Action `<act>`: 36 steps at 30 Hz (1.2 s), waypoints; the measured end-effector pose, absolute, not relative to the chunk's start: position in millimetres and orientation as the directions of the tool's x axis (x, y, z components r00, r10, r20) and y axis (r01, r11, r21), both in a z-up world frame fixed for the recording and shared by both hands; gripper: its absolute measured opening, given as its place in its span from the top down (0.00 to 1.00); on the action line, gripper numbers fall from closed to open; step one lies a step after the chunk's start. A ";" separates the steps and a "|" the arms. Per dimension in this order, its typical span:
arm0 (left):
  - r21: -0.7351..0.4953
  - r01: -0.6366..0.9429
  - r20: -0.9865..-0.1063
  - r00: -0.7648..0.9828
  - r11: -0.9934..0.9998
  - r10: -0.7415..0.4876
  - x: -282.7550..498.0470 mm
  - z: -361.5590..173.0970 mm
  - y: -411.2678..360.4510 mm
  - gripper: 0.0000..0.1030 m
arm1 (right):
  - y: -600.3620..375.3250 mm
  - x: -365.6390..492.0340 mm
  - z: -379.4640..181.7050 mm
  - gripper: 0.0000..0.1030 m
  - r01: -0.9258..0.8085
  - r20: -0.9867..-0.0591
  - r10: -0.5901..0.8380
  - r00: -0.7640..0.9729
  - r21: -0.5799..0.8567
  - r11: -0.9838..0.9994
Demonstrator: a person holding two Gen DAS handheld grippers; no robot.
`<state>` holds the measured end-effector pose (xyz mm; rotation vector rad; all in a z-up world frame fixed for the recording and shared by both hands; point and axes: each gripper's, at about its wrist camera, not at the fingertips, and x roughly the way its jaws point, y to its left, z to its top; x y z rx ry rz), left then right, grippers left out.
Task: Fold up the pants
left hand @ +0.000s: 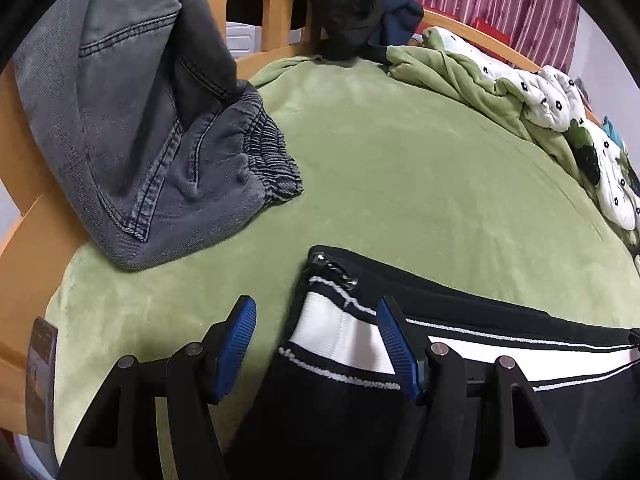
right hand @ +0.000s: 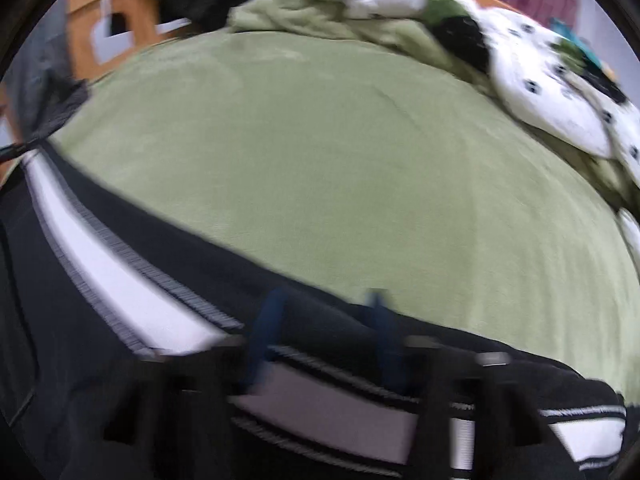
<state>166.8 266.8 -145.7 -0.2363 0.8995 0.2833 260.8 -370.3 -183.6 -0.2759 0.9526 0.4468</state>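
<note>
Left gripper [left hand: 316, 344] gapes wide over the black pants [left hand: 344, 420], holding nothing. Right gripper [right hand: 324, 340] is blurred; grip unclear. Loose fabric could slip and bunch.

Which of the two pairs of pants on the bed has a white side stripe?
The black pants between the left gripper's jaws; the grey jeans draped over the wooden frame have only plain stitching.

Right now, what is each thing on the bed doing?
Black pants: stretched along the bed's near edge, white stripe up.
Left gripper: open, around the pants' end.
Right gripper: blurred, looks open, over the pants.
Grey jeans: crumpled, unfolded.
Green blanket: spread flat.
</note>
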 end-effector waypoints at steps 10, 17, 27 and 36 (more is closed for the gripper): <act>-0.066 -0.324 -0.779 0.608 0.944 0.154 179.7 -154.6 269.2 0.47 | -376.5 252.4 -173.4 0.94 -0.407 -0.778 0.265 0.569 0.013 0.913; -0.132 -0.263 -0.728 0.681 0.956 0.087 184.4 -142.6 267.7 0.80 | -383.3 253.4 -169.6 0.96 -0.387 -0.762 0.293 0.578 0.061 0.920; -0.078 -0.303 -0.770 0.624 0.950 0.136 209.0 -163.2 264.6 0.78 | -383.0 270.9 -192.6 0.95 -0.319 -0.770 0.282 0.573 0.107 0.942; -0.048 -0.331 -0.769 0.615 0.942 0.177 180.6 -143.9 252.0 0.45 | -416.7 239.3 -156.8 0.85 -0.215 -0.740 0.178 0.649 0.047 0.976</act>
